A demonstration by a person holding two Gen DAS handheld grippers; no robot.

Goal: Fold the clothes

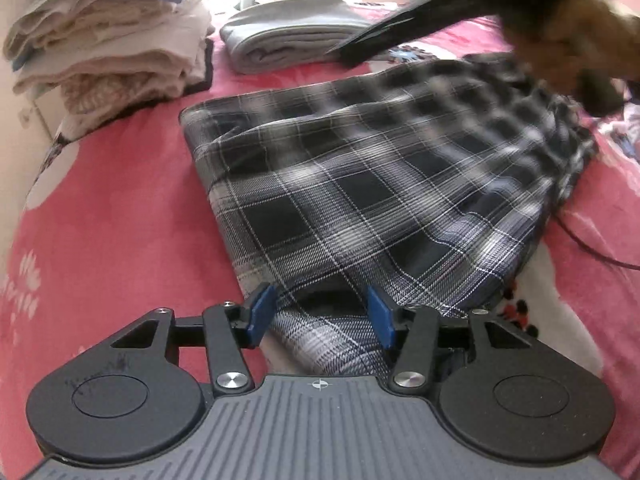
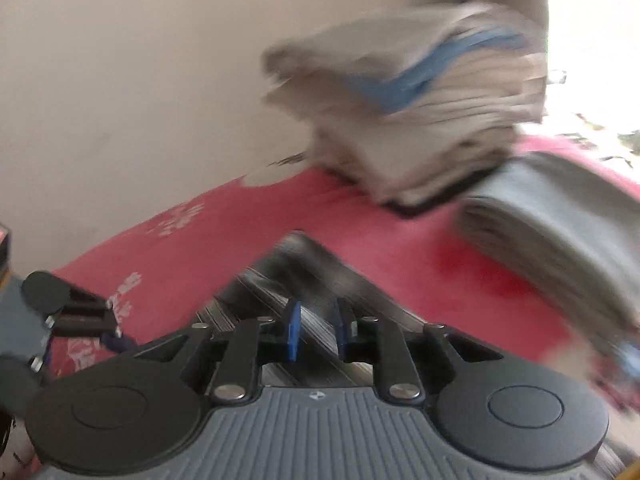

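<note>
A black-and-white plaid garment (image 1: 380, 184) lies partly folded on the pink blanket (image 1: 120, 220). Its near part is sharp and its far right part is smeared. My left gripper (image 1: 320, 314) sits low over the near edge, its blue pads apart with a fold of plaid between them. At the top right, a blurred hand (image 1: 568, 40) holds a dark tool over the garment's far side. In the right wrist view, my right gripper (image 2: 319, 330) hovers over a corner of the plaid garment (image 2: 304, 264). A narrow gap separates its pads, and the cloth behind them is streaked, so no pinch shows.
A tall stack of beige folded linens (image 1: 108, 48) stands at the back left by a pale wall, also visible as the blurred stack (image 2: 400, 120). A folded grey garment (image 1: 296, 36) lies beside it. A thin black cable (image 1: 592, 248) crosses the blanket at right.
</note>
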